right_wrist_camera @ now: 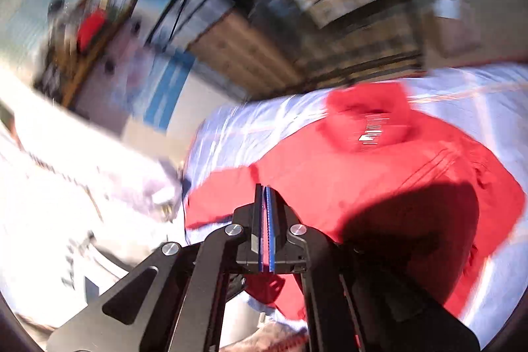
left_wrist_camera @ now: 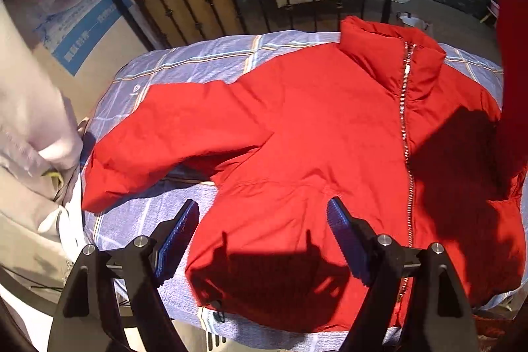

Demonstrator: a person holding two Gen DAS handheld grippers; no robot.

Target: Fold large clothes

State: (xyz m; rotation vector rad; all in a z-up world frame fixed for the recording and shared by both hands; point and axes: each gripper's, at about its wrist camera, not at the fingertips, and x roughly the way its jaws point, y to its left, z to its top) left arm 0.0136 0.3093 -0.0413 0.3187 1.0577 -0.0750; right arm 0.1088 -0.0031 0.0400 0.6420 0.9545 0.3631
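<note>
1. The red jacket [left_wrist_camera: 313, 134] lies front-up and zipped on a checked bedsheet [left_wrist_camera: 184, 61] that covers the bed, its collar [left_wrist_camera: 389, 55] toward the black iron bed rail [left_wrist_camera: 211, 2] at the far side and its hem toward the cameras.
2. No fold of the body is visible: the torso is spread flat, and the sleeve [left_wrist_camera: 158, 141] on the left side of the left wrist view stretches out sideways over the sheet, apart from the body except at the shoulder.
3. The other sleeve, at the right edge of that view, is bunched and partly in shadow; whether it has been turned in I cannot tell.
4. By my judgement the task is near its start: both sleeves and the body folds are left.
5. The left hand-held gripper [left_wrist_camera: 264, 240] hovers above the hem with its jaws spread wide and nothing between them.
6. The right hand-held gripper [right_wrist_camera: 265, 220] is clenched, pads together; a scrap of red shows below the jaws in the blurred right wrist view, but whether cloth is pinched I cannot tell.
7. No container for the clothes appears; pale fabric [left_wrist_camera: 36, 134] lies heaped beside the bed at the left.
</note>
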